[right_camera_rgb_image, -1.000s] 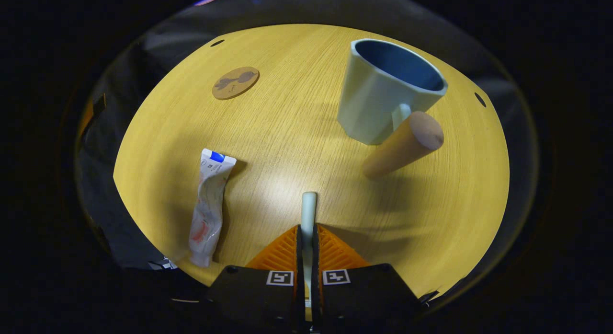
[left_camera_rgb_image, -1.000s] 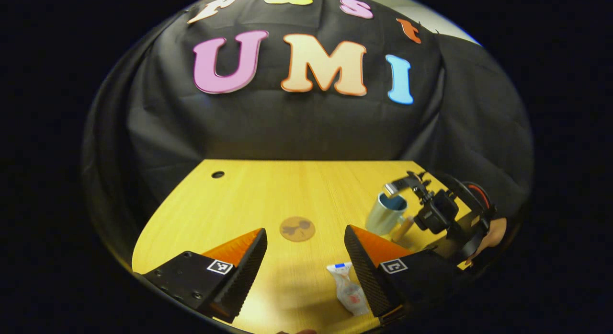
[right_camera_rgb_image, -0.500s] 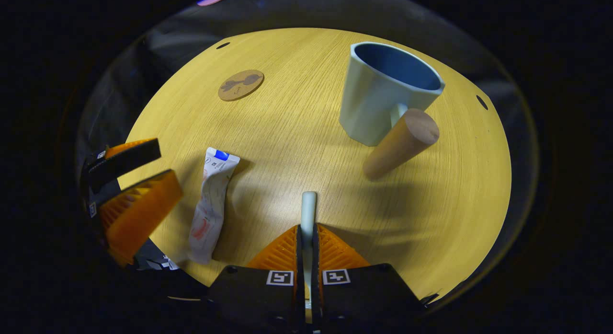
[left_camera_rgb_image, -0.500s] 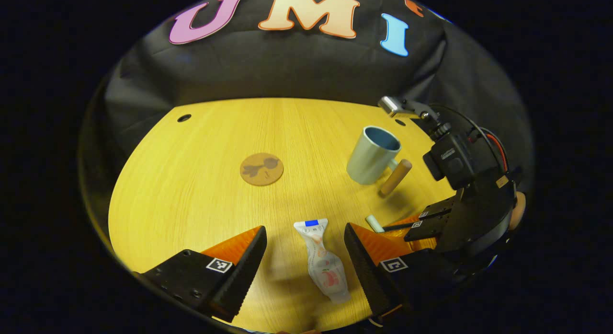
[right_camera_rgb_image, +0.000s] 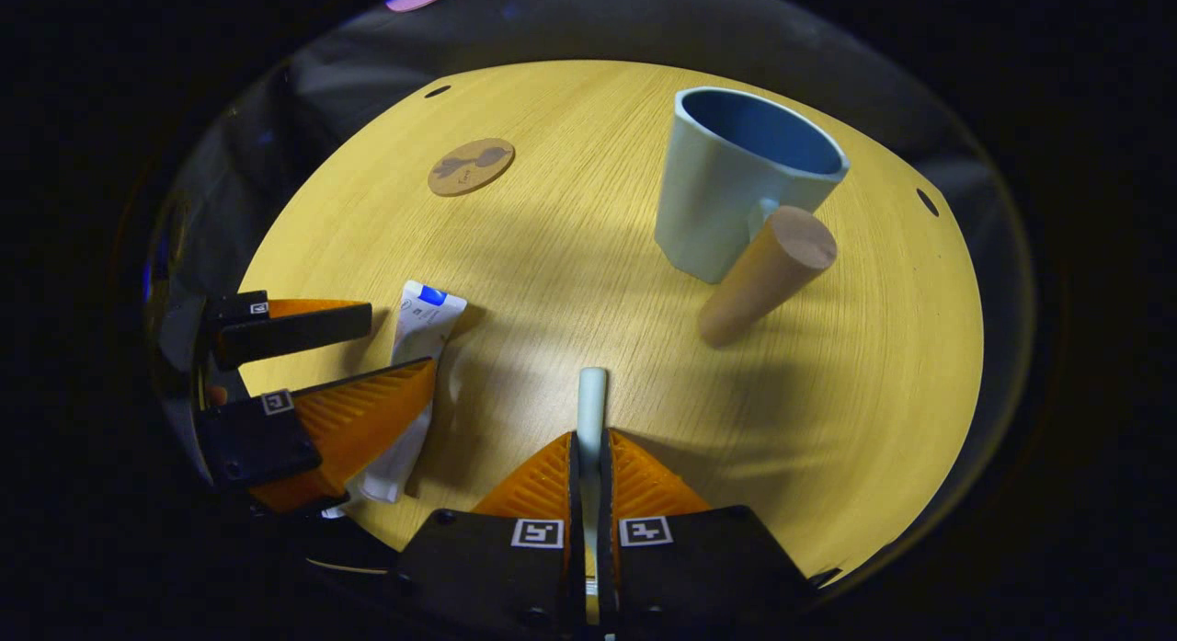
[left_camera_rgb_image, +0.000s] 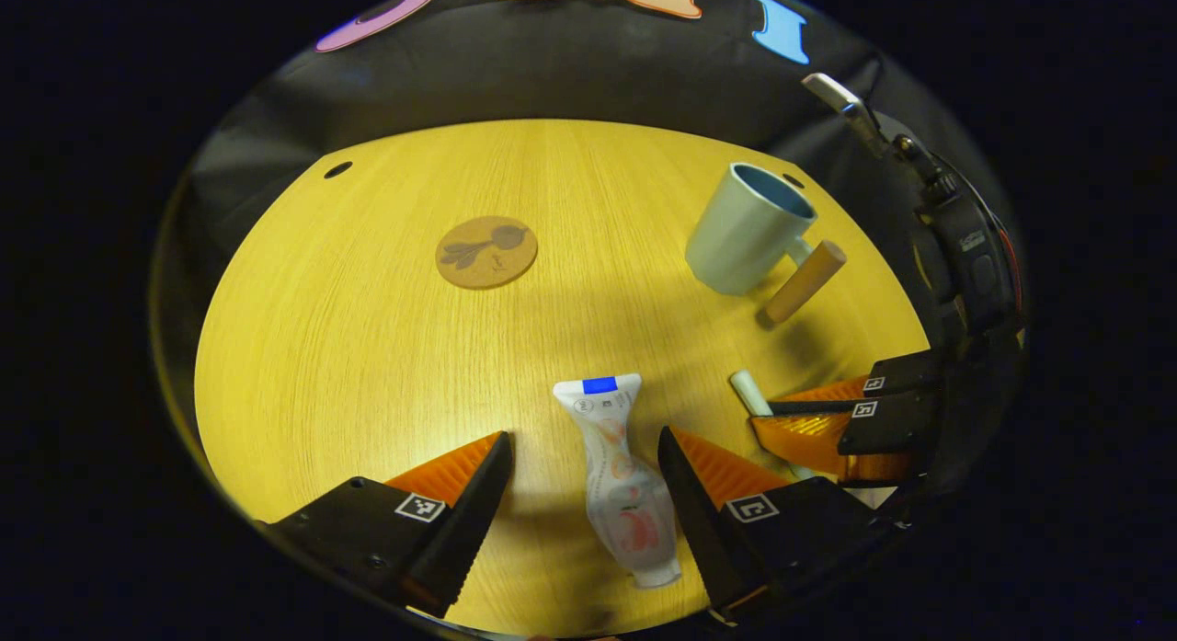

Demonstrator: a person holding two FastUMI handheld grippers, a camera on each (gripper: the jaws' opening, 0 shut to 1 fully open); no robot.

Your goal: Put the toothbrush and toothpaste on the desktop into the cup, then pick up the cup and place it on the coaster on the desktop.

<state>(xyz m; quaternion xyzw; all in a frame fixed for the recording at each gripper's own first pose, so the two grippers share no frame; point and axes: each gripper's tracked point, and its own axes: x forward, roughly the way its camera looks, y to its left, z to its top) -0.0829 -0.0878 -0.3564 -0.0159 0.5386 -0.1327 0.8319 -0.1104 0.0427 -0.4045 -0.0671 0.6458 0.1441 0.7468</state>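
The white toothpaste tube [left_camera_rgb_image: 616,475] [right_camera_rgb_image: 423,317] lies flat on the yellow desktop [left_camera_rgb_image: 368,347]. My left gripper [left_camera_rgb_image: 584,437] [right_camera_rgb_image: 400,345] is open, one finger on each side of the tube, not pressing it. My right gripper [right_camera_rgb_image: 588,439] [left_camera_rgb_image: 809,420] is shut on the pale toothbrush [right_camera_rgb_image: 593,402] [left_camera_rgb_image: 749,393], whose end sticks forward past the fingertips. The light blue cup [left_camera_rgb_image: 749,227] [right_camera_rgb_image: 726,190] stands upright beyond it, its wooden peg handle [right_camera_rgb_image: 768,273] pointing toward my right gripper. The round brown coaster [left_camera_rgb_image: 485,252] [right_camera_rgb_image: 471,166] lies far left of the cup.
The desktop has small cable holes near its far corners [left_camera_rgb_image: 337,169] [right_camera_rgb_image: 927,201]. Black cloth hangs behind the far edge. Bare wood spreads between the coaster, the cup and the tube.
My left gripper has tipped down and come forward until the toothpaste lies between its open fingers. My right gripper has held still, shut on the toothbrush.
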